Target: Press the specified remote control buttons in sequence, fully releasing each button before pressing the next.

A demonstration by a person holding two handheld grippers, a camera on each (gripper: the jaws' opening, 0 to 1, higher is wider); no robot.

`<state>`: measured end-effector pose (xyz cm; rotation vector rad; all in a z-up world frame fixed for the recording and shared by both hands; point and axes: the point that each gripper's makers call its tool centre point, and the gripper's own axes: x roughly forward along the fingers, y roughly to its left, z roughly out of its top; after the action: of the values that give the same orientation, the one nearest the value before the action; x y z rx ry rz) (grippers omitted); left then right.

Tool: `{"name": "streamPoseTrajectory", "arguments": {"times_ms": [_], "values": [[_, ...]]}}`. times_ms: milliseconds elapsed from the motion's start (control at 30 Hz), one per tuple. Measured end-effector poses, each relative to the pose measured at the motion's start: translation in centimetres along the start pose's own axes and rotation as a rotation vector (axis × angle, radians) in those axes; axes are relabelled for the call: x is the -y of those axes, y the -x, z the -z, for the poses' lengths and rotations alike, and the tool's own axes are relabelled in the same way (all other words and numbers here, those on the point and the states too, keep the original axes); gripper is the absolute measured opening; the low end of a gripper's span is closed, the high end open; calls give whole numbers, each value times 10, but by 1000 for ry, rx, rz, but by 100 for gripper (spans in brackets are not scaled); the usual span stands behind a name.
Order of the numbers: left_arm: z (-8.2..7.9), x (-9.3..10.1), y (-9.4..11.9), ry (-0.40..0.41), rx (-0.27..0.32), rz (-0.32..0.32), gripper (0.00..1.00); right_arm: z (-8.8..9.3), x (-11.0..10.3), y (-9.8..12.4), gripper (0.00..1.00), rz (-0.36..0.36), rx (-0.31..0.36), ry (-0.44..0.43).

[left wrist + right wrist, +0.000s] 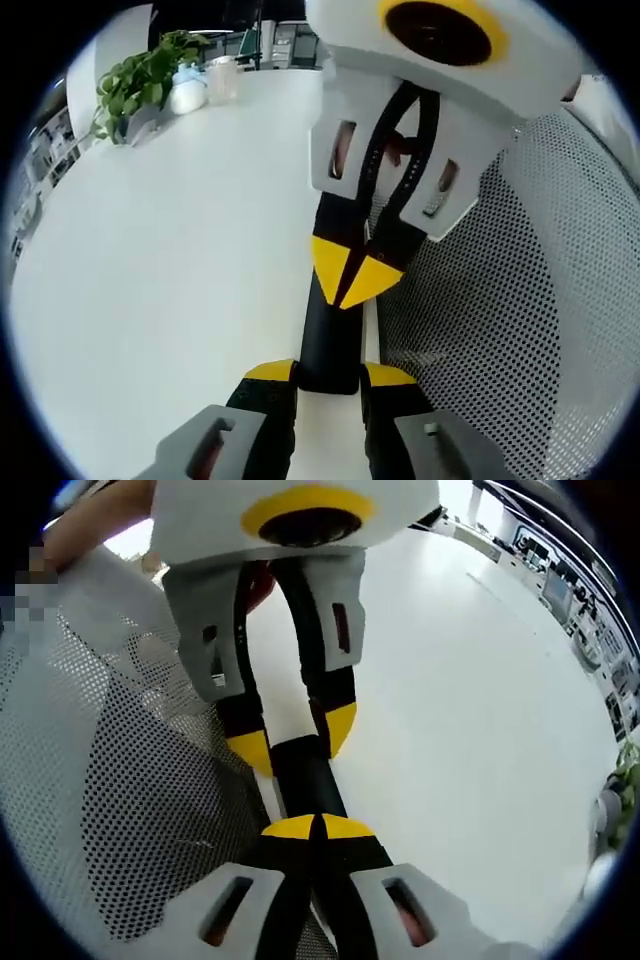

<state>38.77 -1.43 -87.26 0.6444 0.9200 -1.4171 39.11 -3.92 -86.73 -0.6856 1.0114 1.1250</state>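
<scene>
A slim black remote [330, 345] lies lengthwise over the white table [160, 280]. My left gripper [330, 375] grips it at its near end, with a yellow-tipped jaw on each side. My right gripper [352, 270] comes down from above with its yellow tips pressed together and resting on the remote's top face. In the right gripper view the shut right gripper [320, 828] touches the remote [308, 775], and the left gripper [295, 738] clamps the remote from the far side. The buttons are hidden under the tips.
A white perforated mesh surface [500, 300] borders the remote on one side, seen again as mesh [120, 810]. A potted plant [140, 85] and a white container [188, 92] stand at the table's far edge. A person's hand [90, 520] shows at the upper left.
</scene>
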Motion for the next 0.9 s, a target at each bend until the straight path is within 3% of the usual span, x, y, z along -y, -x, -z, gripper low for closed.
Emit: {"name": "streamPoseTrajectory", "arguments": {"times_ms": [267,433,633,900], "values": [[-3,0,-2,-18,19,-1,24,2,1,1,0,-16,-7,-83],[-3,0,-2,-18,22,-2,24,1,-1,1,0,-4,18,-66],[-3,0,-2,-21,23,-6,24,0,-1,1,0,-3,-14,-58],[-3,0,-2,-17,16,-7,24,2,0,2,0,-17,10,-103]]}}
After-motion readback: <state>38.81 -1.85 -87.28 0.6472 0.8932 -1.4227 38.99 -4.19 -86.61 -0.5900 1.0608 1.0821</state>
